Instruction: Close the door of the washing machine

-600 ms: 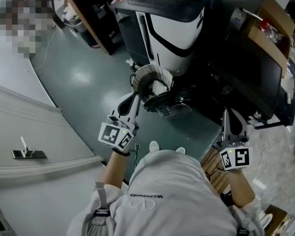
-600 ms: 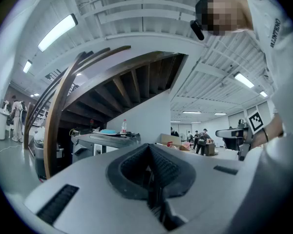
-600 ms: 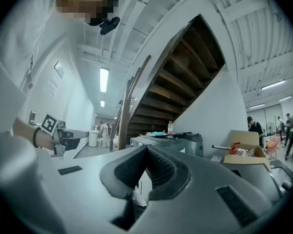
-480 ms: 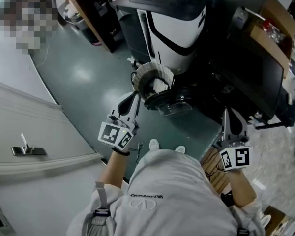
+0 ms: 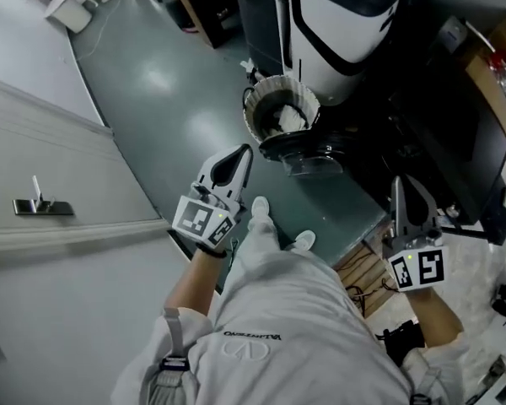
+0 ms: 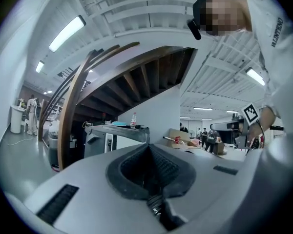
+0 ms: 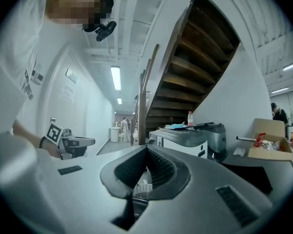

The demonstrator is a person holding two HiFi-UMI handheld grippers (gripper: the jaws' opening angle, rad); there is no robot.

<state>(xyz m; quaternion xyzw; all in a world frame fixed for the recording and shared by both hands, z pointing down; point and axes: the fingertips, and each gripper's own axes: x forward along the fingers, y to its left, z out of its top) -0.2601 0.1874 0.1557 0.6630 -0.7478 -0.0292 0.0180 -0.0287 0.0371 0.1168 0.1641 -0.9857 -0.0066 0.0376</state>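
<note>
The white and black washing machine (image 5: pixel 337 24) stands at the top of the head view. At its front is a round, white ribbed opening (image 5: pixel 278 112) with white cloth inside. Just below it, the dark round door (image 5: pixel 308 154) with its clear bowl hangs open. My left gripper (image 5: pixel 243 153) is shut and empty, level, a short way left of the door and apart from it. My right gripper (image 5: pixel 397 184) is also shut and empty, to the right of the door beside dark equipment. The machine (image 6: pixel 115 133) shows beyond the closed left jaws and likewise in the right gripper view (image 7: pixel 185 135).
A white wall panel with a metal handle (image 5: pixel 42 207) lies on the left. Dark furniture (image 5: pixel 455 125) and a cardboard box (image 5: pixel 497 66) crowd the right side. The person's shoes (image 5: pixel 260 207) stand on the green floor (image 5: pixel 169 99). A staircase (image 7: pixel 200 57) rises behind the machine.
The head view has swung, so the machine sits further up and right. The left gripper is now a little further from the ribbed opening. The door still hangs open.
</note>
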